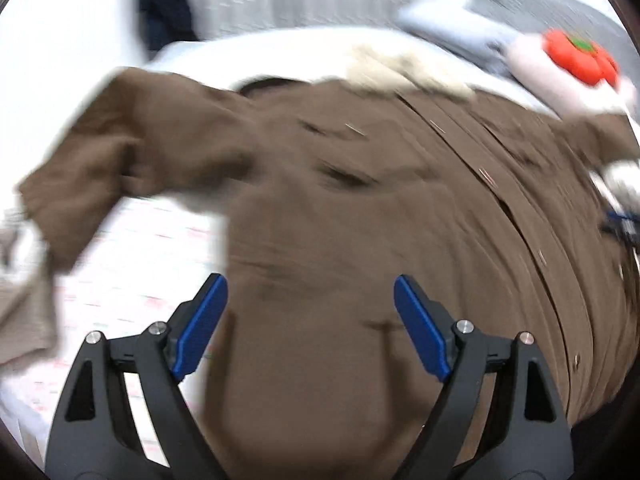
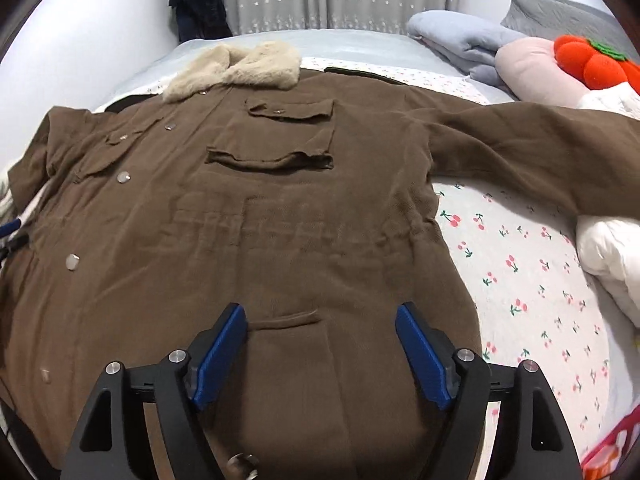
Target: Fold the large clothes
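A large brown coat [image 2: 248, 216] with a cream fur collar [image 2: 236, 68] lies front-up, spread across the bed. Its right sleeve [image 2: 532, 148] stretches out to the right. In the blurred left wrist view the coat [image 1: 360, 220] fills the middle and its left sleeve [image 1: 120, 152] lies crumpled to the left. My left gripper [image 1: 310, 320] is open and empty above the coat's lower left part. My right gripper [image 2: 320, 340] is open and empty above the lower right front, near a hip pocket [image 2: 286, 318]. The other gripper's blue tip [image 2: 10, 228] shows at the left edge.
The bed has a cherry-print sheet [image 2: 532, 264]. A folded blue blanket [image 2: 460, 36], a pink pillow [image 2: 536, 68] and an orange plush [image 2: 592, 60] lie at the back right. A white duvet [image 2: 612, 256] sits at the right. Dark clothes [image 2: 198, 0] hang by the curtain.
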Demonstrator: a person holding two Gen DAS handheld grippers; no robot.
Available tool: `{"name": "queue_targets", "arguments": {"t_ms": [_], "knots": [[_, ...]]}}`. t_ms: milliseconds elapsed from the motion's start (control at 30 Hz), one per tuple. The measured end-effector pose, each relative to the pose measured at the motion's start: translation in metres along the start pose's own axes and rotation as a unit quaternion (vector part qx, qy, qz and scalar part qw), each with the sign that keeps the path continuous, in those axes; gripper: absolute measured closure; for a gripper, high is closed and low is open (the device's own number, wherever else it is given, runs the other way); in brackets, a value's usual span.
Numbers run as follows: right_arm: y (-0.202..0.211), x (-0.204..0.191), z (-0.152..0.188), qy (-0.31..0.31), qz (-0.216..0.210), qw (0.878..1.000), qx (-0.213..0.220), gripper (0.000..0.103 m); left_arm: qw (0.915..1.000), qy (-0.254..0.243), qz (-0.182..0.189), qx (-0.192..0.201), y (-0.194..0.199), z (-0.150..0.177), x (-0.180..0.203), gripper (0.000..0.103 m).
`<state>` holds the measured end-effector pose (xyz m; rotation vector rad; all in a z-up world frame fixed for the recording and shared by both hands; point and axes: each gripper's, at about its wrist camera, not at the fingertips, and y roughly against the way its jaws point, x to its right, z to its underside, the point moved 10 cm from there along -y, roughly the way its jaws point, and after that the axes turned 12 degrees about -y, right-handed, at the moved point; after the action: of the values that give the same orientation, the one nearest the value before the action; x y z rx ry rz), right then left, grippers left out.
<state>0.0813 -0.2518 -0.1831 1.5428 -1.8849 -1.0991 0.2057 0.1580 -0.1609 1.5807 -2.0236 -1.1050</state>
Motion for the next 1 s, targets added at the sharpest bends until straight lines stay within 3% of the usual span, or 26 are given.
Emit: {"name": "queue_targets", "arguments": {"t_ms": [100,300,367,500,567,633,733,833,867,1000], "knots": [[0.000,-0.013,-0.007,0.007,-0.006,1.000,0.004,0.023,0.9951,0.041,-0.089,0.002,0.017,-0.013,-0.081,0.017],[0.003,-0.046,-0.012,0.047,-0.013,0.999,0.013,0.023,0.9797,0.036,-0.196,-0.021,0.029,-0.040,-0.208,0.016],[0.003,-0.055,-0.014,0.055,-0.013,0.998,0.017,0.023,0.9795,0.038,-0.192,-0.049,0.017,-0.040,-0.240,0.016],[-0.001,-0.067,-0.016,0.061,-0.019,0.998,0.017,0.022,0.9731,0.091,-0.173,-0.121,-0.017,-0.014,-0.295,0.016],[-0.006,-0.069,-0.016,0.064,-0.016,0.998,0.012,0.022,0.9707,0.121,-0.153,-0.141,-0.028,0.000,-0.305,0.016],[-0.011,-0.070,-0.015,0.068,-0.009,0.998,0.006,0.022,0.9721,0.136,-0.145,-0.125,-0.030,0.003,-0.308,0.020],[-0.022,-0.069,-0.016,0.075,0.008,0.997,-0.001,0.022,0.9792,0.124,-0.132,-0.091,-0.030,-0.005,-0.296,0.037],[-0.031,-0.069,-0.019,0.067,0.011,0.998,-0.009,0.022,0.9814,0.123,-0.115,-0.093,-0.040,-0.003,-0.284,0.077],[-0.032,-0.070,-0.020,0.064,0.010,0.998,-0.010,0.022,0.9809,0.120,-0.120,-0.096,-0.040,-0.004,-0.283,0.102],[-0.029,-0.082,-0.030,0.064,-0.005,0.998,-0.007,0.022,0.9778,0.144,-0.140,-0.062,-0.013,-0.029,-0.291,0.101]]}}
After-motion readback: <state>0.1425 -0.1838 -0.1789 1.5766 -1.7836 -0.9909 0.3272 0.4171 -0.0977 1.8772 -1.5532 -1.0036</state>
